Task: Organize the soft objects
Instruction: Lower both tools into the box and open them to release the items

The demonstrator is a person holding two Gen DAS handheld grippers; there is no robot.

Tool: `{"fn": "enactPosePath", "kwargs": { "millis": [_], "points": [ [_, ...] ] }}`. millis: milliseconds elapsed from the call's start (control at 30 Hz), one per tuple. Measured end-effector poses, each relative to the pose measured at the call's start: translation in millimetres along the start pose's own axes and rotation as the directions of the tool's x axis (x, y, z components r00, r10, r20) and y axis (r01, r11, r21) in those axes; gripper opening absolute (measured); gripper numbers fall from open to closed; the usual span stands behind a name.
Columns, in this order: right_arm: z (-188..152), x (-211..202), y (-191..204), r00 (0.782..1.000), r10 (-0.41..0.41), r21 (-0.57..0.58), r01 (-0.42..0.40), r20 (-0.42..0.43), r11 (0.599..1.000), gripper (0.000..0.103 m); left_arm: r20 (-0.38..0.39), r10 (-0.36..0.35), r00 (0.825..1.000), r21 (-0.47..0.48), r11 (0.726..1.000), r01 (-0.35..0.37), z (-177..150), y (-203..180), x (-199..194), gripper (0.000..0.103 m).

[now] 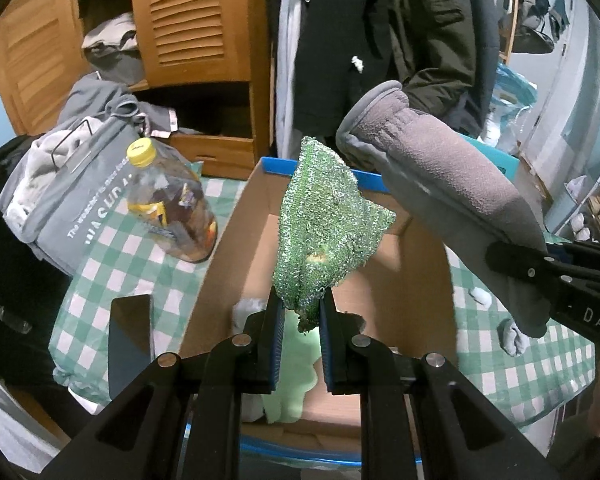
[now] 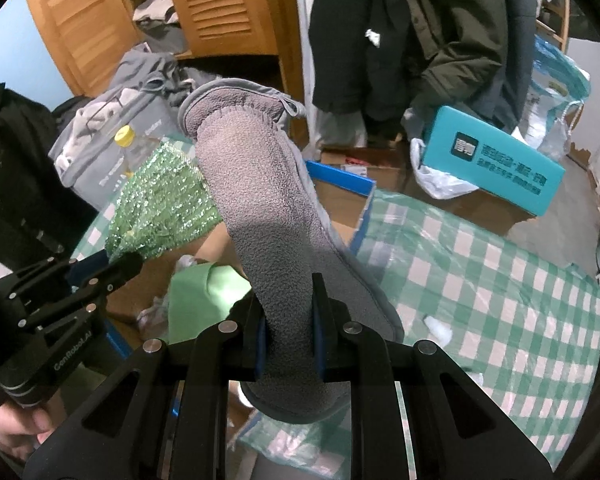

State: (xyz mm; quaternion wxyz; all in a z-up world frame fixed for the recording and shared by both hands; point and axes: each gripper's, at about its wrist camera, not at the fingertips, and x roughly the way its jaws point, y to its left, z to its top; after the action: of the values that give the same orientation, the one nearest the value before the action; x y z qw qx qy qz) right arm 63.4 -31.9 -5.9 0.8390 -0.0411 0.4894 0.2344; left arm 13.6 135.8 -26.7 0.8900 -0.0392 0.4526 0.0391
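My left gripper [image 1: 300, 312] is shut on a glittery green scrubbing cloth [image 1: 328, 224] and holds it upright above an open cardboard box [image 1: 220, 248]. My right gripper [image 2: 288, 320] is shut on a grey fleece slipper [image 2: 260, 208], held up over the box's right side. The slipper shows in the left wrist view [image 1: 440, 176] at the upper right, with the right gripper [image 1: 520, 264] clamped on its lower end. The green cloth [image 2: 164, 208] and left gripper [image 2: 116, 264] show at the left of the right wrist view. A light green cloth [image 1: 296, 364] and white bits lie inside the box.
The box stands on a green-and-white checked cloth [image 2: 480, 280]. A plastic bottle with a yellow cap [image 1: 164, 204] and a grey bag of clothes [image 1: 60, 188] are left of the box. A teal box [image 2: 496, 160] lies beyond at the right. A wooden wardrobe [image 1: 188, 20] and hanging coats stand behind.
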Motion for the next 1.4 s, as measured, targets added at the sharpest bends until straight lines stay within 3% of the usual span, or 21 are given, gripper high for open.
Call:
{"fn": "enactPosePath", "kwargs": {
  "millis": [500,633,700,867,933,1100,1400],
  "points": [
    [3.1,36.6,21.1,0.997,0.024,-0.011,-0.025,-0.075,1.0,0.016,-0.071,0.032,0.997,-0.028,0.999,-0.035,-6.3,20.3,26.9,0.017],
    [1.7,42.3,22.1,0.995,0.034,-0.012,-0.035,-0.092,0.999,0.017,-0.083,0.057,0.995,-0.029,0.998,-0.06,-6.4,21.6,29.8,0.022],
    [1.6,44.2,21.2,0.994,0.042,-0.003,-0.042,-0.097,0.999,0.024,-0.093,0.057,0.994,-0.033,0.998,-0.061,-6.6,22.7,31.5,0.029],
    [0.9,44.9,22.0,0.993,0.055,-0.006,-0.056,-0.107,0.998,0.032,-0.085,0.069,0.994,-0.018,0.997,-0.071,-6.0,18.4,28.4,0.051],
    [-0.1,42.8,23.2,0.993,0.056,-0.014,-0.058,-0.107,0.998,0.035,-0.078,0.067,0.995,-0.011,0.998,-0.068,-5.8,16.2,26.8,0.055],
    [-1.8,31.9,24.4,0.994,0.071,-0.005,-0.072,-0.08,0.997,0.054,-0.075,0.064,0.995,-0.009,0.998,-0.065,-5.6,14.7,24.3,0.056],
    [-4.9,12.0,15.5,0.997,0.068,0.013,-0.067,-0.045,0.998,0.058,-0.053,0.048,0.997,-0.003,0.999,-0.048,-3.4,7.2,15.3,0.056]
  ]
}}
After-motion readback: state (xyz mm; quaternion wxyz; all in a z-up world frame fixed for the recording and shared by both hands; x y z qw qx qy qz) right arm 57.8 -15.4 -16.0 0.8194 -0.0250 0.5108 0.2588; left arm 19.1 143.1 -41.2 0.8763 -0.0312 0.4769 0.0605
